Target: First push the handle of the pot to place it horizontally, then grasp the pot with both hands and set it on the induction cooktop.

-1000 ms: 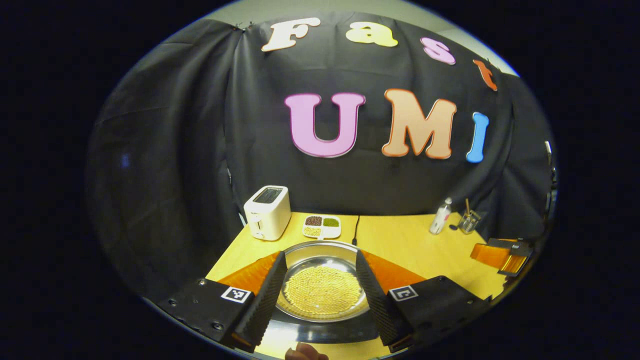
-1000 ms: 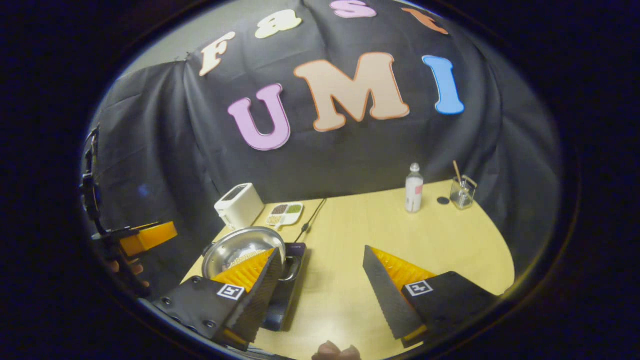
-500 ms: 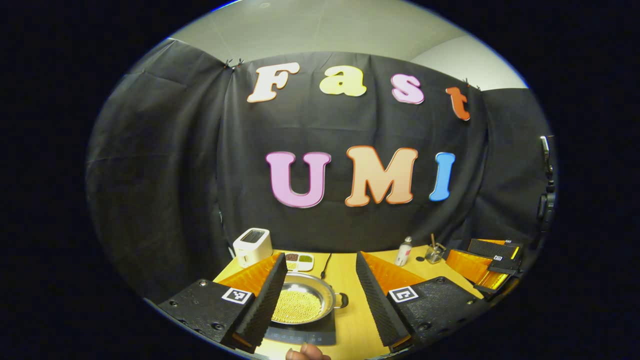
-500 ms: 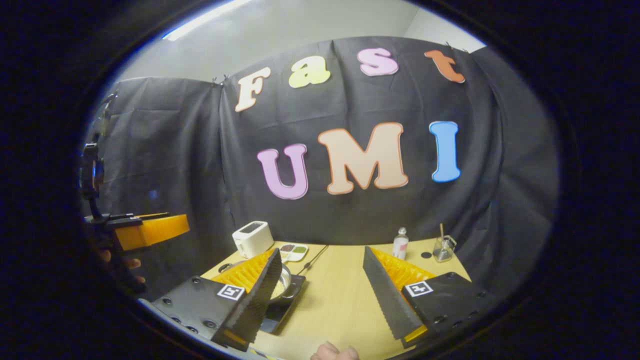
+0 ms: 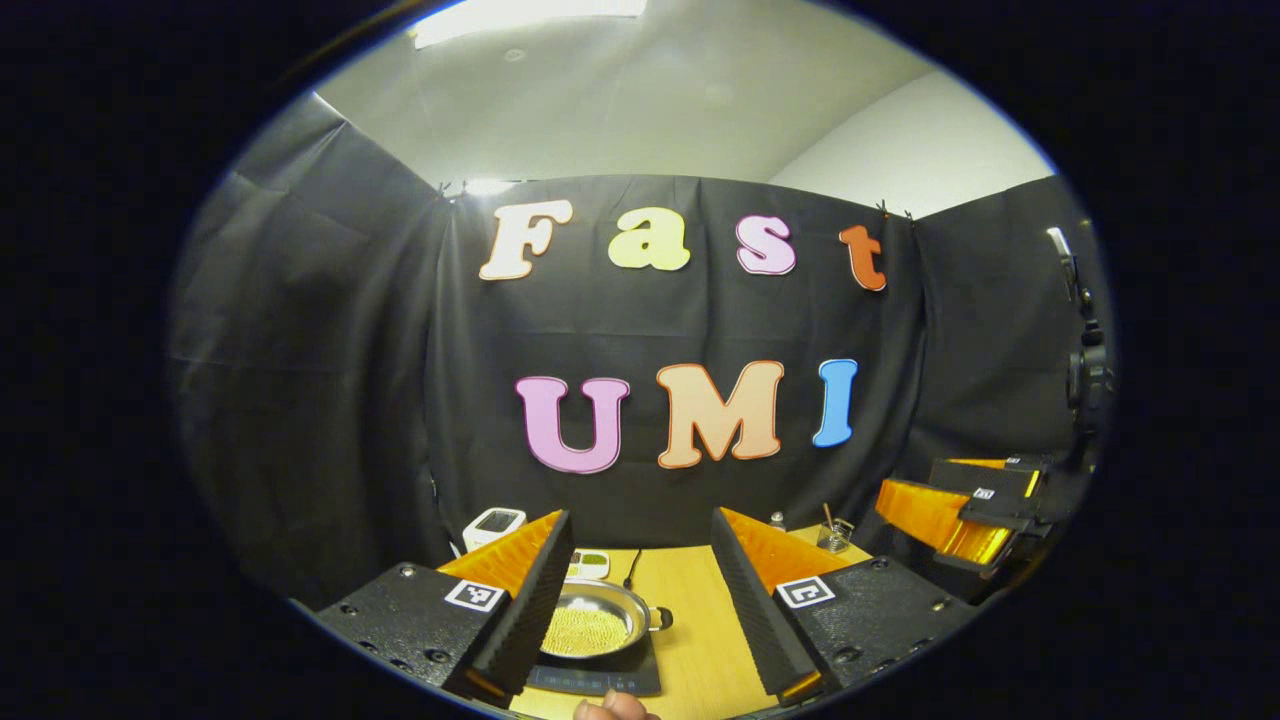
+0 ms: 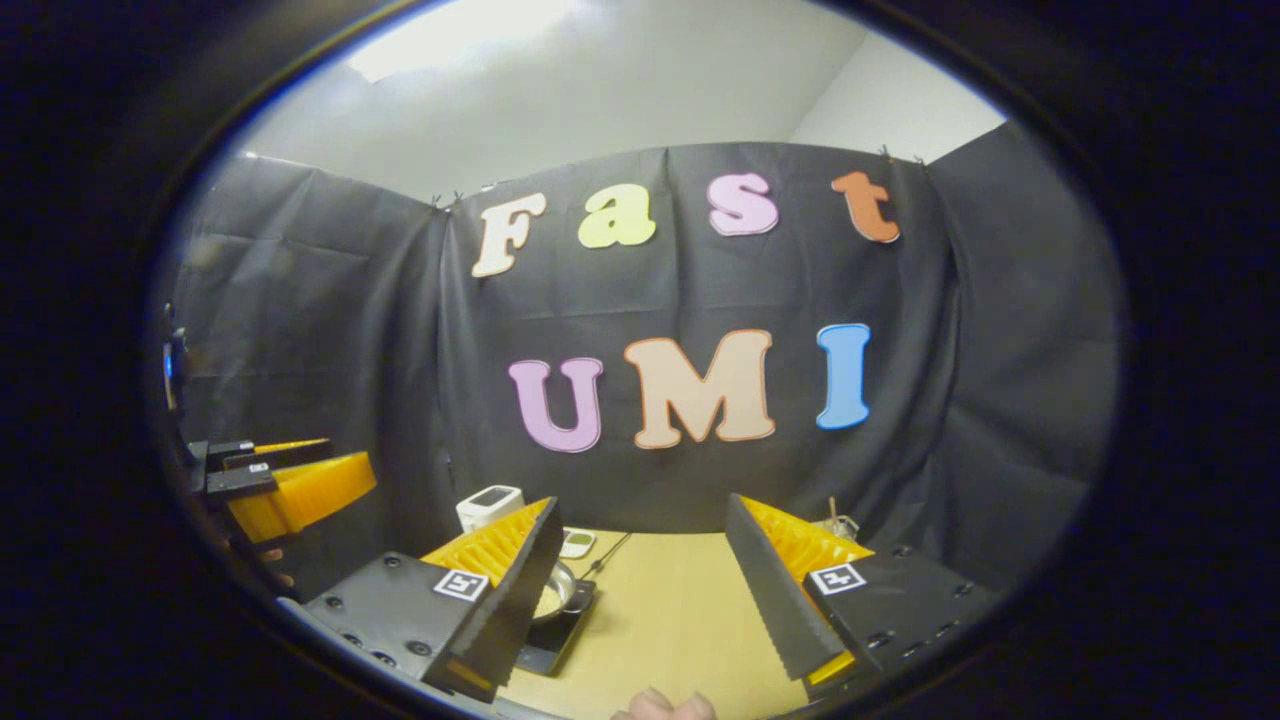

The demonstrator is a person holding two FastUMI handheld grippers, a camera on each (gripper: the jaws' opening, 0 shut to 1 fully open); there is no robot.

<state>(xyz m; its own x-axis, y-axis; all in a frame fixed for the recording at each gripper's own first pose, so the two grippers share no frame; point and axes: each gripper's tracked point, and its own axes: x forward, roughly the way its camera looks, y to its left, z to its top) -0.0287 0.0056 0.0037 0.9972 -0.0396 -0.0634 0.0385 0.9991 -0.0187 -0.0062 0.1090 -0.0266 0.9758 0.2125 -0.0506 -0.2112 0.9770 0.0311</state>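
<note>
We find the pot (image 5: 592,628) resting on the induction cooktop (image 5: 600,678), near the left edge of the worktop (image 5: 690,620). It holds a bed of small yellowish grains, and its one visible side handle (image 5: 658,620) juts level toward the worktop's middle.

Both tongs stand with fingers spread wide and grip nothing. The left tongs (image 5: 640,600) are raised well clear, with the pot seen between their fingers far below. The right tongs (image 6: 640,600) hover over bare worktop, pot and cooktop low beside their left finger. From the left gripper view the right tongs show off to the right, above the worktop's right edge.

In our judgement the placing is done and the step in hand is the withdrawal — the pot appears seated squarely on the cooktop. To do it well, draw both tongs straight up and back with fingers held apart, so nothing catches the rim or handle.

At the far edge stand a white toaster (image 5: 495,524), a divided dish (image 5: 590,564) and a glass (image 5: 836,533) with a stick in it. The cooktop's cable (image 5: 632,568) runs to that edge.
</note>
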